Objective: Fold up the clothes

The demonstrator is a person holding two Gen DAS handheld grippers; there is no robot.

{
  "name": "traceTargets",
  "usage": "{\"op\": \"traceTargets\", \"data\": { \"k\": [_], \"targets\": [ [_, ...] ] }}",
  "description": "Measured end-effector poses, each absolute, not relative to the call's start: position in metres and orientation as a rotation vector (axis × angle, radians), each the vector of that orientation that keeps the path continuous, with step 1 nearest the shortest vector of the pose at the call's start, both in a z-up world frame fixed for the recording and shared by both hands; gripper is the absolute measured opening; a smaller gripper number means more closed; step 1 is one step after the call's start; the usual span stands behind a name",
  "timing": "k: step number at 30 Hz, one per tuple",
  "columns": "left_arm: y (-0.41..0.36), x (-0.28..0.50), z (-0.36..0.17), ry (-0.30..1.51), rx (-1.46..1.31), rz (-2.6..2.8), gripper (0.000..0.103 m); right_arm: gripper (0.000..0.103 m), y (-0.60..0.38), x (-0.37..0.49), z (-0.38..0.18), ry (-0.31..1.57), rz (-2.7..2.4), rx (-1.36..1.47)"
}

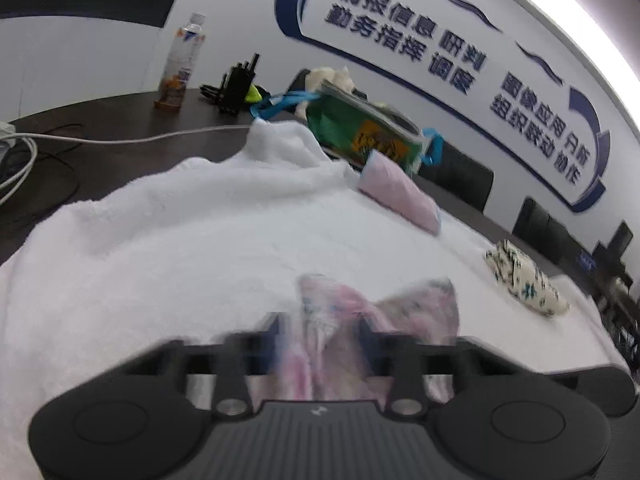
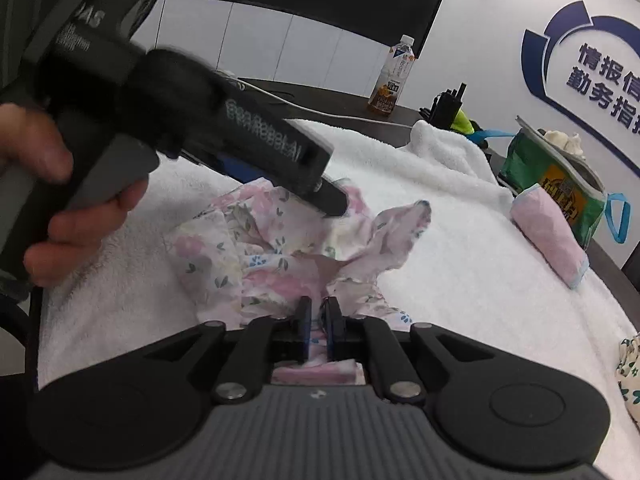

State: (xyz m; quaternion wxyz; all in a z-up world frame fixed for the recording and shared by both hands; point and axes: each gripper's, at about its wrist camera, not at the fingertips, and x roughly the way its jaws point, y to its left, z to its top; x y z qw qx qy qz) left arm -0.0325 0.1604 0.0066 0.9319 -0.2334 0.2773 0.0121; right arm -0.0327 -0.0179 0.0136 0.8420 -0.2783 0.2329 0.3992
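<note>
A: Spread over the dark table [image 1: 100, 120]: a white towel [image 1: 180, 232]. In the middle of it, crumpled, the pink floral garment [image 2: 256, 256].

B: Folded yet?

A: Not judging by the bunched cloth; no clean crease anywhere. Already folded, seemingly: a pink bundle [image 2: 552, 236] near the green bag [image 2: 560, 184], and a patterned one [image 1: 524, 280] further right.

B: And the grip?

A: Right gripper [image 2: 318, 320] nearly closed, pinching a thin edge of cloth. Left gripper [image 1: 320, 336] blurred, fingers spread with fabric bunched between; a firm grip impossible to confirm.

B: Remaining?

A: Probably flattening, then every fold.
</note>
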Motion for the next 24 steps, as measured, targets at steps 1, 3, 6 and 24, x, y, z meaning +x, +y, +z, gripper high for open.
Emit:
{"op": "traceTargets", "data": {
  "k": [1, 3, 6, 24],
  "targets": [
    [0.158, -0.031, 0.007, 0.573, -0.455, 0.029, 0.011, 0.006, -0.019, -0.034, 0.014, 0.487, 0.844, -0.591],
    [0.170, -0.032, 0.002, 0.567, -0.514, 0.074, 0.011, 0.006, -0.020, -0.036, 0.015, 0.478, 0.846, -0.597],
    [0.189, -0.035, -0.001, 0.547, -0.584, 0.104, 0.011, 0.006, -0.018, -0.035, 0.013, 0.481, 0.840, -0.611],
    [0.129, -0.035, 0.021, 0.537, 0.028, -0.143, 0.010, 0.008, -0.016, -0.034, 0.007, 0.474, 0.823, -0.615]
  ]
}}
